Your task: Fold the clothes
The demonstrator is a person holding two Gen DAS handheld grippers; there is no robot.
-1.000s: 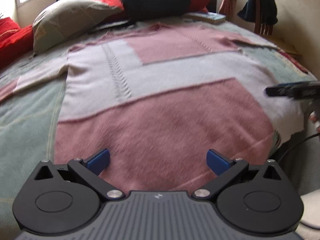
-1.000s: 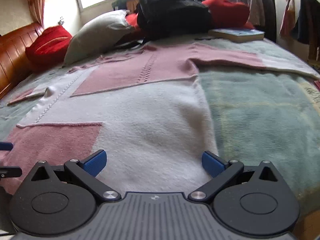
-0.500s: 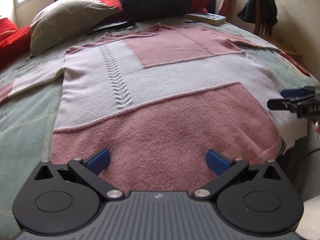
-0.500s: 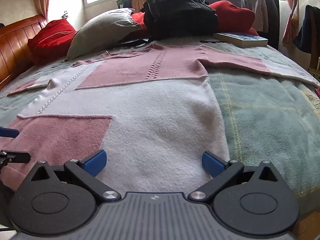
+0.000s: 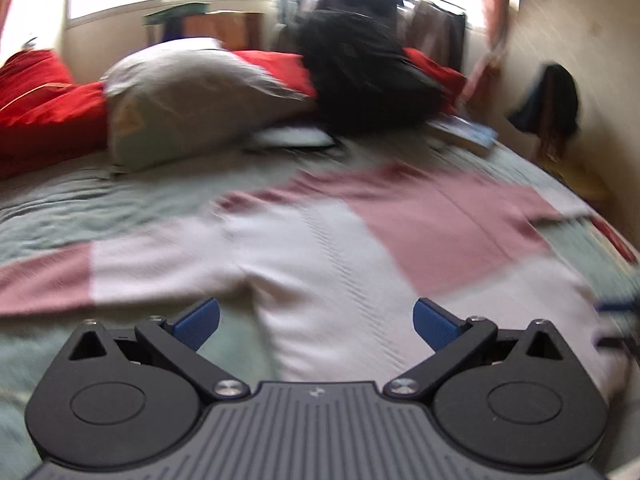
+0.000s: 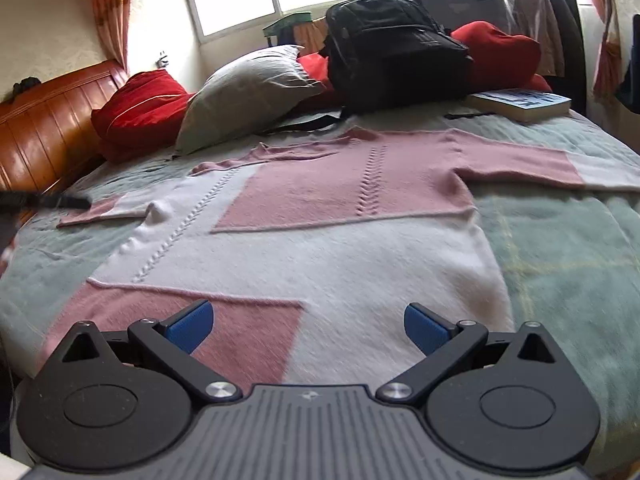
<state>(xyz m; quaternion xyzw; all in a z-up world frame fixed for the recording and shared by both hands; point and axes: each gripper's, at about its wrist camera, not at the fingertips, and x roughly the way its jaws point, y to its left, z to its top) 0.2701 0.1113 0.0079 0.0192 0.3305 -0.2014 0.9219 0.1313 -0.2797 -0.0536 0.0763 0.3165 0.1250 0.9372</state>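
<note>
A pink and white block-patterned sweater (image 6: 344, 216) lies flat on the bed with both sleeves spread out; it also shows, blurred, in the left wrist view (image 5: 360, 264). My left gripper (image 5: 316, 322) is open and empty, low over the sweater's left side near the armpit and left sleeve (image 5: 80, 276). My right gripper (image 6: 306, 326) is open and empty above the sweater's lower hem area. The left gripper's fingers (image 6: 60, 201) show at the left edge of the right wrist view, over the left sleeve.
A green blanket (image 6: 560, 248) covers the bed. At the head lie a grey pillow (image 6: 248, 88), red cushions (image 6: 140, 108), a black backpack (image 6: 392, 60) and a book (image 6: 524, 102). A wooden headboard (image 6: 44, 120) stands left. Clothes hang at the right.
My left gripper has moved forward and left from the hem up to the left armpit and sleeve; its view is blurred. My right gripper has risen and shifted left a little. Both stay open.
</note>
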